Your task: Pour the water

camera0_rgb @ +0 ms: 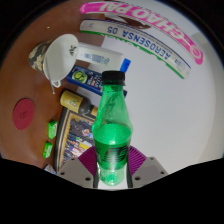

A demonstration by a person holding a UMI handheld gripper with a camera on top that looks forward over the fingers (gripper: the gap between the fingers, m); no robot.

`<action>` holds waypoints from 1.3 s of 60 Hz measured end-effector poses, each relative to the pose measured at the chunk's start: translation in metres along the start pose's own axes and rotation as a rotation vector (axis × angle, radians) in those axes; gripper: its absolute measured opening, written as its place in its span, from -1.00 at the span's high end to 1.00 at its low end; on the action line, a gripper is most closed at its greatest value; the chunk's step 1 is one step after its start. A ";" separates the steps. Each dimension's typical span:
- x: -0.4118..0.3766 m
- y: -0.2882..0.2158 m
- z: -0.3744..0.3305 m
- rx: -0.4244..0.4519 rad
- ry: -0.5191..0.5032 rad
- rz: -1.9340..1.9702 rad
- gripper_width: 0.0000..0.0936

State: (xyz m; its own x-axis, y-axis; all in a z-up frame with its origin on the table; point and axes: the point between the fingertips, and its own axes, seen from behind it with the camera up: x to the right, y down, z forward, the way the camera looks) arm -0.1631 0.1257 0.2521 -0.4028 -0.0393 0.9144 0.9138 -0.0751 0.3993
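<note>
A green plastic bottle [113, 125] with a dark blue cap stands upright between my two fingers, its base right at them. My gripper [112, 165] has both purple pads against the bottle's lower body, so it is shut on the bottle. A white cup [62, 52] with a handle lies beyond the bottle on the white table, up and to the left of it, near a stack of items.
A small blue box [82, 76] and a yellow-lidded jar [72, 100] sit left of the bottle. Green blocks [48, 138] lie further left. A white and pink banner [150, 35] curves across the far side. A wooden surface [22, 112] borders the left.
</note>
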 end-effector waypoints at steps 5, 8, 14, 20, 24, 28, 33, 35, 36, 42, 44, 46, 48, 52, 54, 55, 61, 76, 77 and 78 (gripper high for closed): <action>-0.007 -0.021 -0.001 0.033 0.003 -0.145 0.19; -0.012 -0.028 -0.001 0.047 0.005 -0.195 0.18; -0.019 -0.031 -0.002 0.034 -0.024 -0.210 0.19; -0.021 -0.030 -0.005 0.037 -0.046 -0.143 0.19; -0.019 -0.024 -0.006 0.032 -0.072 -0.006 0.19; -0.015 -0.013 -0.009 0.016 -0.118 0.209 0.19; -0.005 0.002 -0.014 -0.013 -0.158 0.498 0.19; -0.001 0.007 -0.016 -0.030 -0.160 0.606 0.19; 0.000 0.010 -0.017 -0.029 -0.171 0.663 0.19; -0.001 0.023 -0.022 -0.044 -0.229 1.004 0.20; -0.004 0.021 -0.023 -0.047 -0.253 1.124 0.19; -0.010 0.022 -0.023 -0.049 -0.284 1.249 0.19; -0.017 0.018 -0.024 -0.049 -0.324 1.366 0.19; -0.039 0.012 -0.023 -0.073 -0.391 1.566 0.19; -0.051 0.009 -0.022 -0.075 -0.415 1.647 0.19; -0.057 0.007 -0.022 -0.074 -0.430 1.684 0.19; -0.090 -0.012 -0.021 -0.083 -0.500 1.848 0.19; -0.141 -0.056 -0.020 -0.044 -0.591 1.956 0.19; -0.144 -0.058 -0.020 -0.045 -0.595 1.957 0.19; -0.148 -0.060 -0.021 -0.048 -0.598 1.956 0.19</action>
State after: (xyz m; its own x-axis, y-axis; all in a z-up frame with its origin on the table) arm -0.1598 0.1156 0.0915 0.9818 0.1801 -0.0595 0.0113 -0.3687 -0.9295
